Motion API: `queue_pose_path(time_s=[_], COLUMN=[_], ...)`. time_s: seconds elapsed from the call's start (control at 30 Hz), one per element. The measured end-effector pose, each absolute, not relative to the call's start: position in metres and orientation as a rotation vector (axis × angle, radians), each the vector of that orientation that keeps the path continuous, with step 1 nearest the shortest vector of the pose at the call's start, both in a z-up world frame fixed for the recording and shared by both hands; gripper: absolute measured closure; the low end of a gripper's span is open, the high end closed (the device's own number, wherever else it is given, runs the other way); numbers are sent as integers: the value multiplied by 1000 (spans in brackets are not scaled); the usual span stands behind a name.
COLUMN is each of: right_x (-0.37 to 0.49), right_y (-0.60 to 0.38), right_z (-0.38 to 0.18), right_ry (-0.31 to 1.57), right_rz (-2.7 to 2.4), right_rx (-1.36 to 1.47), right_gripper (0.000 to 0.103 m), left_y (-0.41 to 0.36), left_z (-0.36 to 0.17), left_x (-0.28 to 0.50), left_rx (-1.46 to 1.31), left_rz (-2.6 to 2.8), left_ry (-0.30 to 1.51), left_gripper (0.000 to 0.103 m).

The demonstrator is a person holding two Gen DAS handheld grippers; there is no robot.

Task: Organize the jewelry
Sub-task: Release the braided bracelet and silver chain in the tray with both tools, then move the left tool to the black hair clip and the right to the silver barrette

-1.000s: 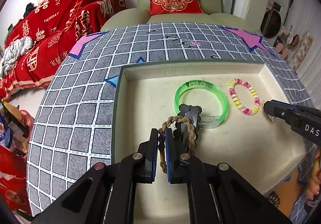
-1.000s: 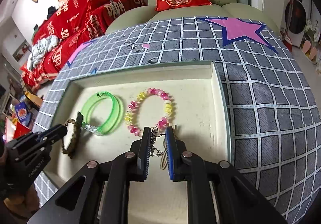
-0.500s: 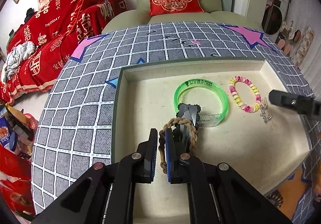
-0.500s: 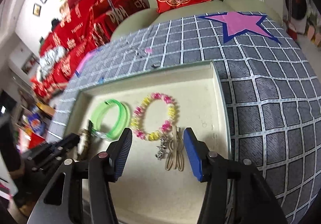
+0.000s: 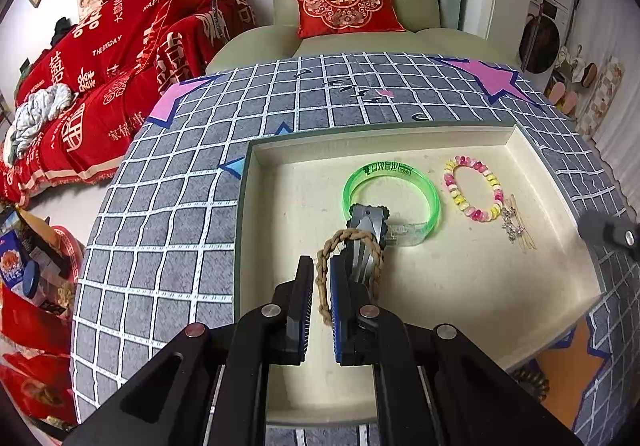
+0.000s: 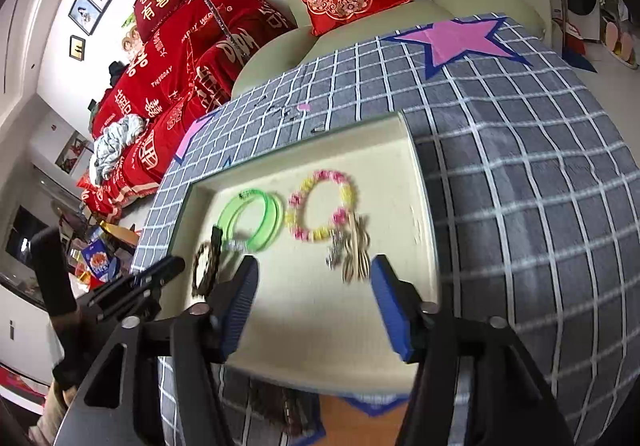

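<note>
in the lower middle of the left wrist frame, the left claw (image 5: 321, 286) was pressed together on a braided cord bracelet (image 5: 349, 246), pinching its left strand. this bracelet lay over a dark clasp piece (image 5: 368, 220) in the cream tray (image 5: 440, 286), in the centre of the frame. the tray stood on the counter (image 5: 168, 214), which had a grey grid cloth.

just above the clasp lay a green bangle (image 5: 394, 170), touching it. right of the bangle, near it, lay a pink and yellow bead bracelet (image 5: 474, 188). a small metal charm (image 5: 510, 224) and thin tan loops (image 5: 528, 242) lay at the lower right of the beads.

in the lower middle of the right wrist frame, the right claw (image 6: 314, 294) was spread and its jaws were opening, with nothing between the pads. the charm (image 6: 335, 250) and loops (image 6: 357, 260) lay on the tray (image 6: 420, 182) just above it, free of the pads. the left claw (image 6: 176, 266) showed at the lower left of that frame, which was blurred.
</note>
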State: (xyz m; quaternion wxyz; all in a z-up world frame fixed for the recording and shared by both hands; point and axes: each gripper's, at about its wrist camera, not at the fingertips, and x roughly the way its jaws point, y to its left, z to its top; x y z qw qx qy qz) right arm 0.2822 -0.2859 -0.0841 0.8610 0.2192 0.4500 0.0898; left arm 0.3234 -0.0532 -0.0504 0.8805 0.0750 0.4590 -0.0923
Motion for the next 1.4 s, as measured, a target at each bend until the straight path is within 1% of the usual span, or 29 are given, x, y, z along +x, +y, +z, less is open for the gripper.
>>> queue_pose_path(time_s=[0.33, 0.43, 0.5, 0.53, 0.57, 0.6, 0.67, 0.8, 0.87, 1.07, 1.4], right_x=[236, 223, 215, 211, 208, 204, 196, 181, 174, 150, 105], right_y=[-289, -289, -290, -289, -289, -289, -289, -289, -289, -291, -286], right_z=[-75, -68, -65, -63, -63, -62, -60, -59, -59, -64, -78], right_ry=[934, 920, 912, 910, 908, 906, 900, 900, 899, 909, 943], right_rz=[179, 182, 185, 185, 186, 187, 186, 188, 183, 175, 152], right_rx=[452, 449, 444, 440, 438, 436, 433, 437, 442, 457, 431], right_gripper=[35, 30, 29, 28, 25, 23, 23, 20, 18, 16, 16], left_y=[-53, -52, -51, -51, -49, -47, -47, -47, -45, -33, -12], left_z=[-49, -46, -44, -43, -41, -38, -35, -36, -36, -29, -41], left_x=[311, 307, 304, 301, 299, 295, 288, 277, 264, 215, 141], left_rx=[141, 133, 132, 131, 130, 127, 143, 167, 173, 205, 125], left_rz=[-193, -194, -198, -198, -195, -168, -162, -159, -160, -189, -245], left_ry=[967, 964, 960, 956, 954, 934, 886, 877, 863, 823, 872], left_gripper=[87, 87, 86, 61, 25, 0, 0, 0, 0, 0, 0])
